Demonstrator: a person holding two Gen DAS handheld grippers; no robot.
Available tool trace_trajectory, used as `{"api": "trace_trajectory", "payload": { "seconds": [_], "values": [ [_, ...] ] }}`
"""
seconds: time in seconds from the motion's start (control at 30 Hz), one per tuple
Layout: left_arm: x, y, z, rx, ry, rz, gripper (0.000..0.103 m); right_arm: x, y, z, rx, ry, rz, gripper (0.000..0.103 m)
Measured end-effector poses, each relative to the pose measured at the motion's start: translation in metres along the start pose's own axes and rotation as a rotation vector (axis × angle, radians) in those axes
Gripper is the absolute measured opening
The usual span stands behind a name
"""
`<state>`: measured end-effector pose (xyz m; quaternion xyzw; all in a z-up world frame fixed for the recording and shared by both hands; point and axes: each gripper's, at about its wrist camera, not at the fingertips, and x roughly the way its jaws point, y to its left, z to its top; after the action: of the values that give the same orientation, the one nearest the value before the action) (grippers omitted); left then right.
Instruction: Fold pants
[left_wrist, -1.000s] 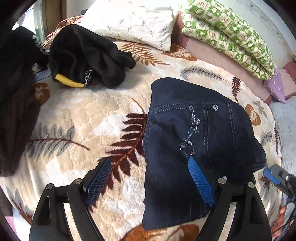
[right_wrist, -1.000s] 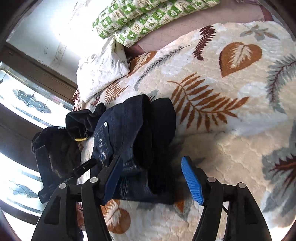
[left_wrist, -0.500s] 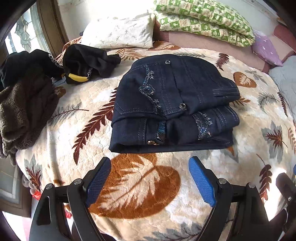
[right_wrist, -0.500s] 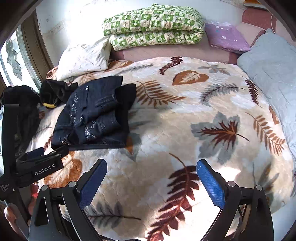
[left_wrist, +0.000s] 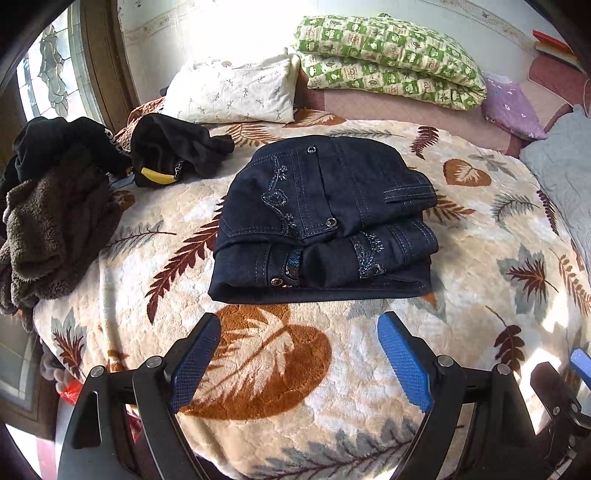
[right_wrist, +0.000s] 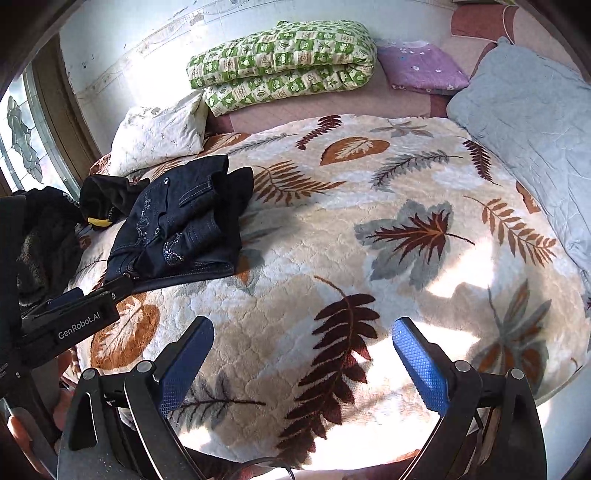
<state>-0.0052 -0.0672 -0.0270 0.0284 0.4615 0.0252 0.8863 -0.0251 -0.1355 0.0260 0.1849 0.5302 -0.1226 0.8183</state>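
Note:
The dark blue jeans (left_wrist: 325, 218) lie folded in a compact stack on the leaf-patterned blanket (left_wrist: 258, 354), straight ahead in the left wrist view. They also show at the left in the right wrist view (right_wrist: 181, 229). My left gripper (left_wrist: 299, 358) is open and empty, hovering over the blanket short of the jeans. My right gripper (right_wrist: 303, 362) is open and empty, over the blanket well to the right of the jeans. The left gripper's body (right_wrist: 62, 328) shows at the left edge of the right wrist view.
A black garment (left_wrist: 173, 151) and a brown fleece (left_wrist: 51, 229) lie left of the jeans. A white pillow (left_wrist: 232, 92), a green checked quilt (left_wrist: 388, 62), a purple cushion (left_wrist: 513, 107) and a grey quilt (right_wrist: 532, 125) line the far and right sides. A window (left_wrist: 48, 74) is at left.
Both grippers have pulled back from the jeans, which now lie let go and folded on the blanket. The views have widened as the grippers rose and withdrew.

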Motion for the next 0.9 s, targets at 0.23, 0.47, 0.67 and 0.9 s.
{"api": "trace_trajectory", "payload": {
  "seconds": [0.23, 0.47, 0.67, 0.9],
  "values": [
    [-0.003, 0.004, -0.001, 0.003, 0.0, -0.012, 0.088, 0.001, 0.006, -0.001, -0.036, -0.007, -0.008, 0.098],
    [-0.002, 0.003, 0.0, 0.008, 0.008, -0.028, 0.088, 0.003, 0.005, -0.001, -0.034, -0.002, -0.012, 0.098],
    [0.001, 0.001, 0.001, 0.008, 0.019, -0.033, 0.088, 0.006, 0.004, -0.001, -0.029, 0.008, -0.013, 0.098],
    [0.004, 0.002, 0.007, -0.018, 0.03, -0.079, 0.088, 0.011, 0.002, -0.001, -0.022, 0.024, -0.01, 0.098]
  ]
}}
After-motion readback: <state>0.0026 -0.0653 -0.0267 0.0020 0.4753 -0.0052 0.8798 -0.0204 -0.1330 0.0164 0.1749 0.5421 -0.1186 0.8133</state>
